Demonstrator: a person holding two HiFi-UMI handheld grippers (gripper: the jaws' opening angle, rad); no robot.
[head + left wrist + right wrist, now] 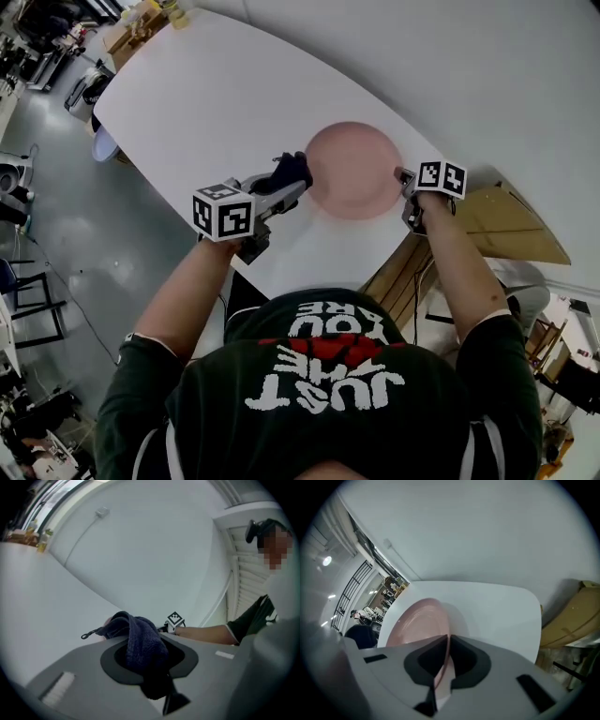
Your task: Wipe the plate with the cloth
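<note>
The left gripper (289, 184) clamps a dark cloth (295, 167) in its fingers. The right gripper (404, 177) pinches the rim of the pink plate (349, 173) between its fingers, on the white counter (216, 103).

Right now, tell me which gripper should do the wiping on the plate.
Left. The left gripper is shut on the dark cloth, at the edge of the pink plate. The right gripper is clamped on the opposite rim, so it likely serves best steadying it.

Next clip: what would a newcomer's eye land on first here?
The pink plate near the close edge of the white table stands out, its right rim pinched by the right gripper. Just left of it, the left gripper clamps a dark blue cloth beside the plate's left edge.
</note>
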